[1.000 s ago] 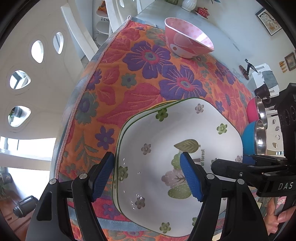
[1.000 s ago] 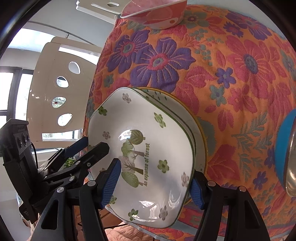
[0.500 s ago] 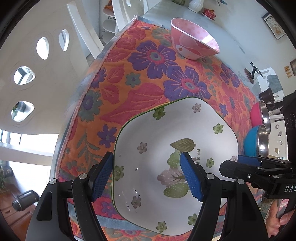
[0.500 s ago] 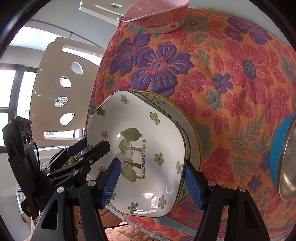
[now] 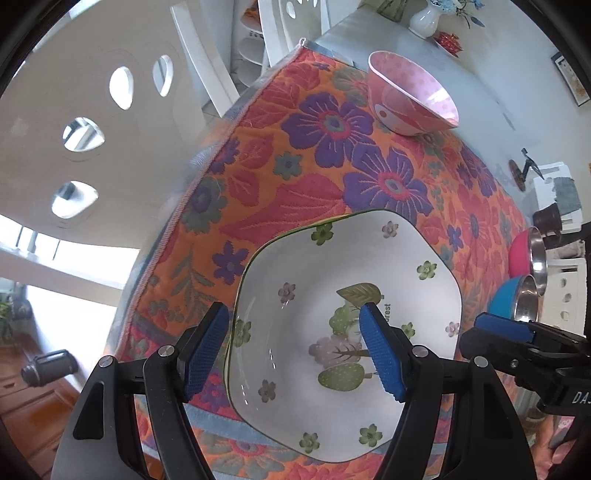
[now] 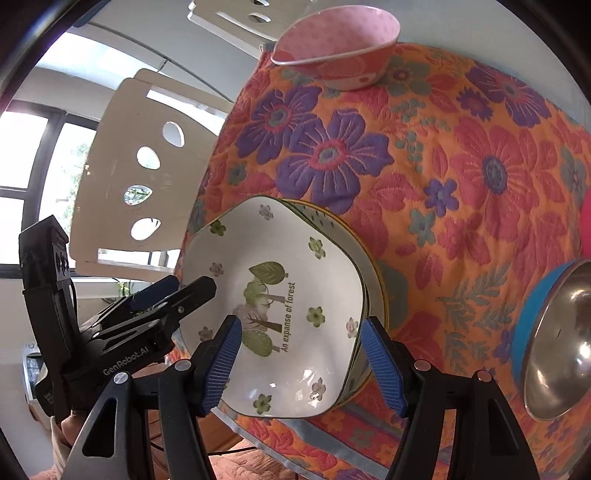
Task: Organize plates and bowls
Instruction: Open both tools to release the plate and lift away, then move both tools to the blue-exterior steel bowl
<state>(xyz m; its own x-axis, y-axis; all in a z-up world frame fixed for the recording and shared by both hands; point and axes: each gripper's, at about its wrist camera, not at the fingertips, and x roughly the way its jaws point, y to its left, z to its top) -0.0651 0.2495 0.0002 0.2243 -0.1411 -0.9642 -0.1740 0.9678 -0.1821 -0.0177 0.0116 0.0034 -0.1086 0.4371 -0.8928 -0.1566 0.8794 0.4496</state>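
Here a floral cloth (image 5: 295,192) covers the table. Near its front edge sits the white plate (image 5: 343,317), stacked on other plates (image 6: 373,280). At the far end stands a pink bowl (image 5: 410,99); a blue bowl (image 6: 554,343) and a red one (image 5: 519,254) sit right. The left gripper (image 5: 295,350) gapes across the plate's left rim. The right gripper (image 6: 301,363) gapes over its near edge, gripping nothing.

A grey table (image 5: 476,96) carries a floral cloth (image 5: 314,192); a white vase (image 5: 424,20) stands beyond.
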